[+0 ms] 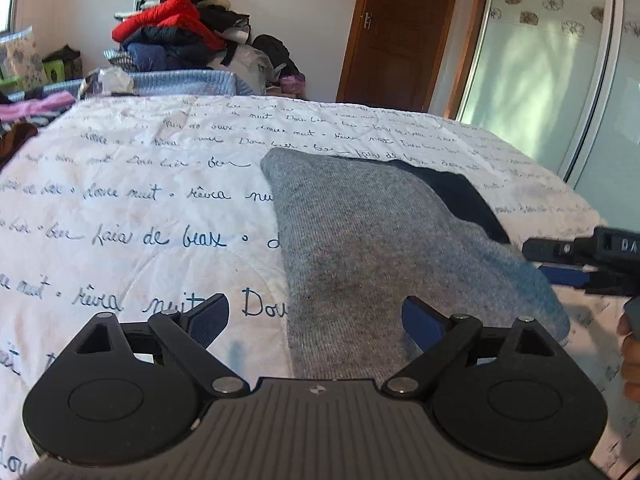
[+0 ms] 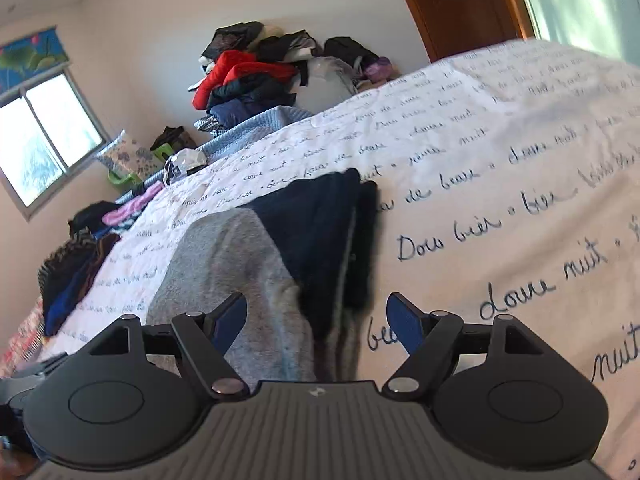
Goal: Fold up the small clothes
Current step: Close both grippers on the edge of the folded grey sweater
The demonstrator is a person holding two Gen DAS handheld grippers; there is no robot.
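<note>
Right up against the left wrist camera, the left gripper has its jaws spread wide, nothing pinched between them. One blue pad hangs over the white quilt with its handwritten lettering, the other sits over the near edge of the grey garment. That grey knit piece lies flat on the bed, running away from the camera, with a dark navy garment peeking out from under its far right side. At the right edge the right gripper pokes in, close to the grey fabric's right border, and a bit of a hand shows below it. Further back, a heap of clothes with a red jacket on top stands against the wall, and a brown door is beside it.

Over to the right wrist view, tilted now: the right gripper has its jaws apart too, free of any cloth, though the picture is a touch blurred. Between and just beyond them lies the grey garment, and the navy garment lies beside it on the right, part under it. The quilt stretches off to the right. A window glows on the left wall, with the clothes heap at the far end of the bed.
</note>
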